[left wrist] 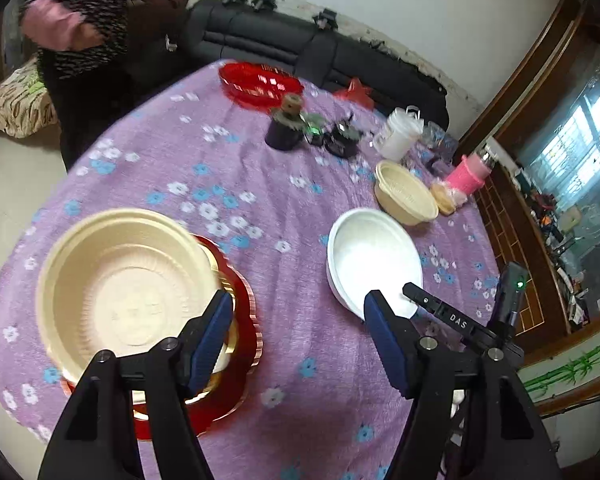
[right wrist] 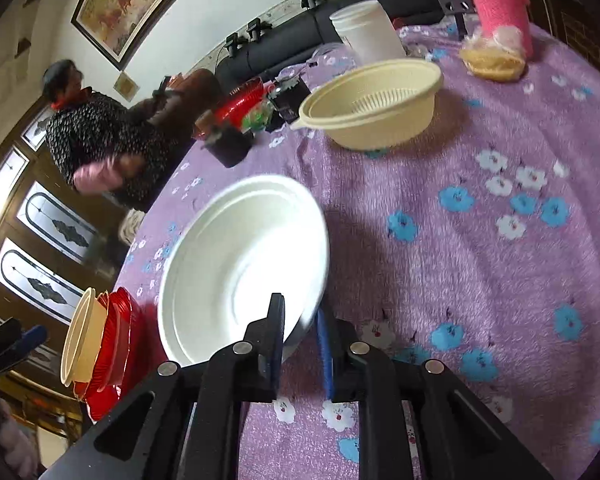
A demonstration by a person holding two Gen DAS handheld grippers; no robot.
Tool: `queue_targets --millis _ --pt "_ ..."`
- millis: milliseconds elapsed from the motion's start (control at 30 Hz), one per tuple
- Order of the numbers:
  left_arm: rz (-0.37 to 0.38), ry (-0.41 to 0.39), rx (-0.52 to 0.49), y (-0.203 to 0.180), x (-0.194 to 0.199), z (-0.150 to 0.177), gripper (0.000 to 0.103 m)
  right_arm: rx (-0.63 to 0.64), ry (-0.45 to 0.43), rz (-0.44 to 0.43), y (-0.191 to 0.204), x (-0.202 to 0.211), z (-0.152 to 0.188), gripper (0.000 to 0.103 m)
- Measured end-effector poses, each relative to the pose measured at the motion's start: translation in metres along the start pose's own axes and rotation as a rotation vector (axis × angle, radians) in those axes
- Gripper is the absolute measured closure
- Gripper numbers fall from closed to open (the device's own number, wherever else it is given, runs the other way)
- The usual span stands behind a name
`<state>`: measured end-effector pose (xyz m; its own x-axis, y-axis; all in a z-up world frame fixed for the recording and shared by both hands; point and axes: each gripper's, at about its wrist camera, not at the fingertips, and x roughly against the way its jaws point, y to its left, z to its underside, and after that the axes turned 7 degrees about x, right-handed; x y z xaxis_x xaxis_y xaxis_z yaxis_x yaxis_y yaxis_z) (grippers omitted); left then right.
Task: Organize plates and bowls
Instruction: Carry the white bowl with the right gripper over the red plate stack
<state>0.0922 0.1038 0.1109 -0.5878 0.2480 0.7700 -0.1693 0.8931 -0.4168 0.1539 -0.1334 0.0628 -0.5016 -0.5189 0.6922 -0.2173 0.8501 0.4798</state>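
A wide cream bowl (left wrist: 124, 288) sits on a red scalloped plate (left wrist: 244, 344) at the near left of the purple floral table (left wrist: 236, 176). My left gripper (left wrist: 298, 336) stands open just right of it; its left finger overlaps the bowl's rim and only cloth lies between the pads. A white bowl (left wrist: 372, 256) (right wrist: 244, 264) is tilted over the cloth. My right gripper (right wrist: 300, 340) (left wrist: 440, 312) is shut on its near rim, one finger inside and one outside. In the right wrist view the cream bowl (right wrist: 80, 340) and red plate (right wrist: 116, 340) show edge-on at far left.
A cream strainer bowl (left wrist: 404, 196) (right wrist: 372, 104) stands beyond the white one. Farther back are a red tray (left wrist: 260, 84), dark plant pots (left wrist: 284, 128), a white jug (left wrist: 398, 134) and a pink bottle (left wrist: 466, 174). A person (left wrist: 84, 40) stands at the far table edge.
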Motion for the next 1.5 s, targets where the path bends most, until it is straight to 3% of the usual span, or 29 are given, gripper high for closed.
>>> queue_targets --millis 267,533,700,767,800,833,967,1000,1233,1500 --pt "-0.053 0.077 -0.041 -0.047 -0.079 0.003 0.036 0.038 -0.064 0.014 -0.002 0.006 -0.002 0.079" --pt "-0.192 0.046 -0.068 -0.067 -0.144 -0.010 0.036 0.056 -0.073 0.044 -0.003 -0.001 0.001 0.079" --pt "-0.187 0.093 -0.062 -0.068 -0.165 -0.011 0.036 0.036 -0.052 0.051 -0.010 -0.011 -0.001 0.079" --pt "-0.167 0.115 -0.074 -0.070 -0.168 -0.009 0.051 0.016 -0.050 0.036 -0.015 -0.012 -0.001 0.079" --pt "-0.163 0.122 -0.085 -0.072 -0.168 -0.008 0.073 0.006 -0.048 0.024 -0.017 -0.012 -0.001 0.079" --pt "-0.162 0.134 -0.099 -0.074 -0.170 -0.007 0.087 0.002 -0.048 0.019 -0.018 -0.011 -0.001 0.079" --pt "-0.180 0.098 -0.119 -0.078 -0.158 -0.003 0.088 0.009 -0.060 -0.010 -0.016 -0.007 0.001 0.080" --pt "-0.185 0.084 -0.122 -0.079 -0.152 -0.001 0.088 0.012 -0.072 -0.019 -0.014 -0.003 0.002 0.084" --pt "-0.159 -0.021 -0.146 -0.075 -0.081 0.014 0.088 0.106 -0.190 -0.051 0.020 0.031 0.009 0.084" --pt "-0.193 -0.176 -0.113 -0.019 0.013 0.018 0.078 0.210 -0.200 -0.179 0.121 0.056 0.013 0.084"
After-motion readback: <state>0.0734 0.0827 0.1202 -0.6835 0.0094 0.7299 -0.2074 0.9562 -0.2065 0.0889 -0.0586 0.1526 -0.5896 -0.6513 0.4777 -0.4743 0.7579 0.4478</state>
